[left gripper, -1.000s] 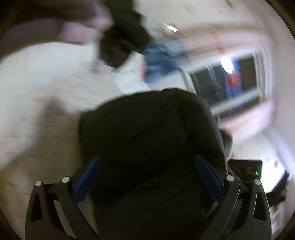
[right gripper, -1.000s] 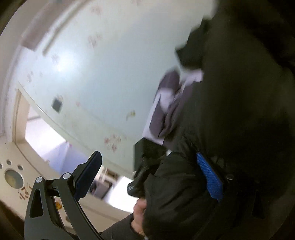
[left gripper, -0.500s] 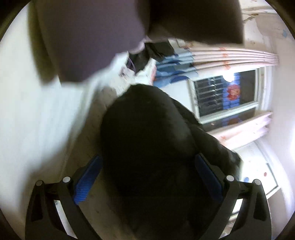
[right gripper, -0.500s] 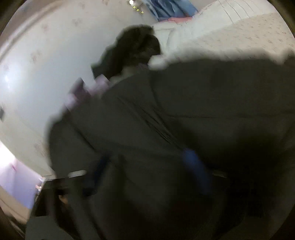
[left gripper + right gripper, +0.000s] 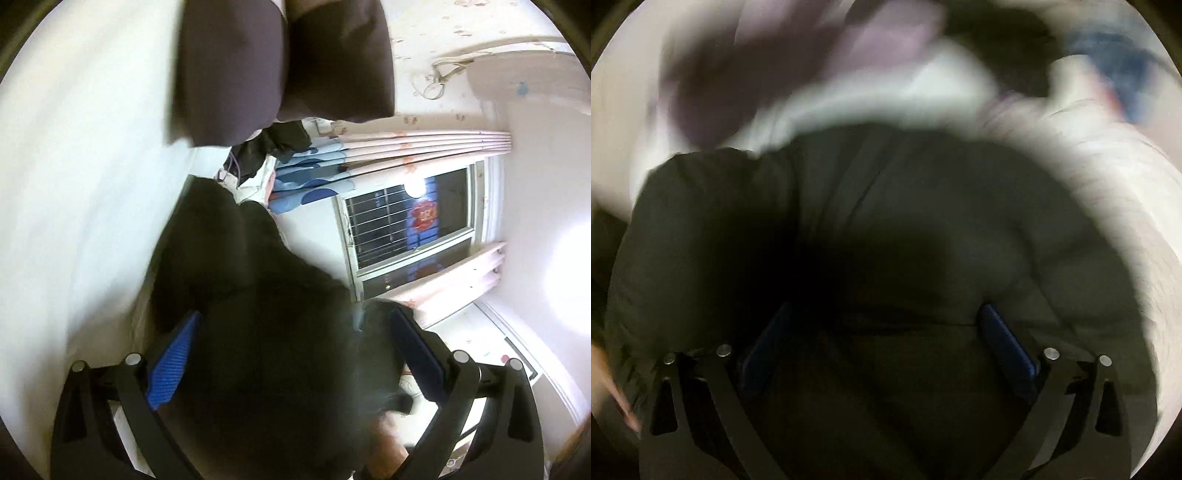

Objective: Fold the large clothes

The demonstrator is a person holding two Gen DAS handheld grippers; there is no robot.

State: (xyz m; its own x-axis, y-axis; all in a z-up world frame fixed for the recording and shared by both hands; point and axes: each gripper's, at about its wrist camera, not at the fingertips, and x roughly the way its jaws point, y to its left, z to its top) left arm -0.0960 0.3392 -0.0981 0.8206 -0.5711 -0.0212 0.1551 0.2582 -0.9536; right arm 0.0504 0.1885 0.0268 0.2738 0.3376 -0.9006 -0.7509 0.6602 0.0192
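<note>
A bulky black padded jacket (image 5: 258, 295) fills the space between the fingers of my left gripper (image 5: 291, 343). The jaws stand wide and the blue face of the left pad (image 5: 173, 362) shows free of the cloth. In the blurred right wrist view the same jacket (image 5: 886, 203) lies in a broad mound on the pale bed (image 5: 1126, 192). My right gripper (image 5: 886, 332) is over it with its jaws opening wide, and jacket cloth lies between them. I cannot see the pads pressing on it.
A dark purple garment (image 5: 280, 59) hangs close at the top of the left wrist view. Beyond are more dark clothes (image 5: 269, 147), a blue-patterned curtain (image 5: 406, 144) and a barred window (image 5: 406, 221). White bedding (image 5: 74, 184) fills the left. A person's hand (image 5: 388, 450) shows low.
The left gripper has sunk and moved toward the purple garment, which now looms larger. The right view has swung from the wall onto the bed, with the jacket now spread under it.
</note>
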